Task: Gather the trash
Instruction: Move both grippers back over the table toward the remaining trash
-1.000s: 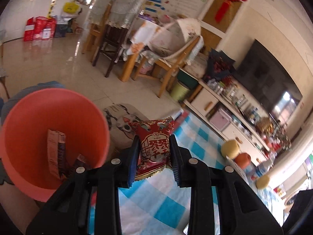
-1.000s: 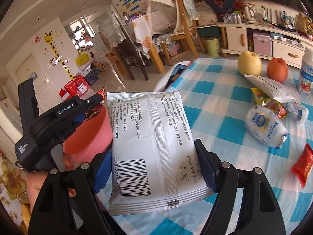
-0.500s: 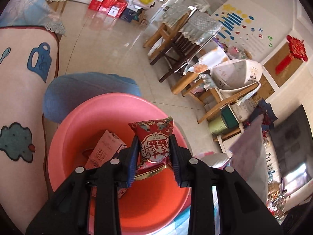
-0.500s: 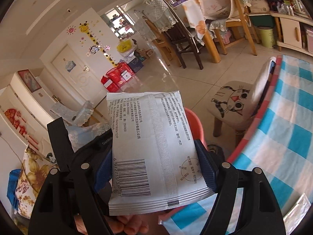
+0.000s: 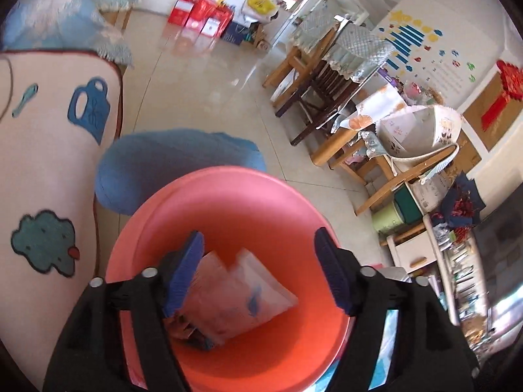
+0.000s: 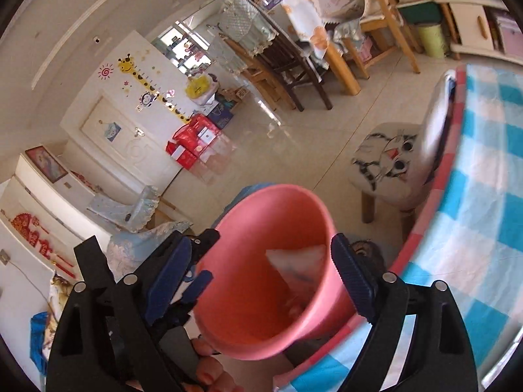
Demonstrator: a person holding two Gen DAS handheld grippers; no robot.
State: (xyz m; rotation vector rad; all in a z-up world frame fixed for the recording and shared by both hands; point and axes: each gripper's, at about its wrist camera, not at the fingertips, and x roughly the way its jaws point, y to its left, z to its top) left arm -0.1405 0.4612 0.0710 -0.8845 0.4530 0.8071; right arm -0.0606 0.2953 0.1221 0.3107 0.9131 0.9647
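A pink-orange plastic bin sits on the floor beside the table. A white snack packet lies inside it on top of darker wrappers. My left gripper is open and empty, right above the bin's mouth. In the right wrist view the same bin holds the white packet. My right gripper is open and empty above the bin. The left gripper shows at the bin's left rim.
A table with a blue-and-white checked cloth stands right of the bin. A stool with a cat-face cushion is beside it. A blue cushion lies behind the bin. Wooden chairs stand further back.
Both grippers have opened. The red snack packet left my left gripper and the white packet left my right gripper; the white packet now lies in the bin.
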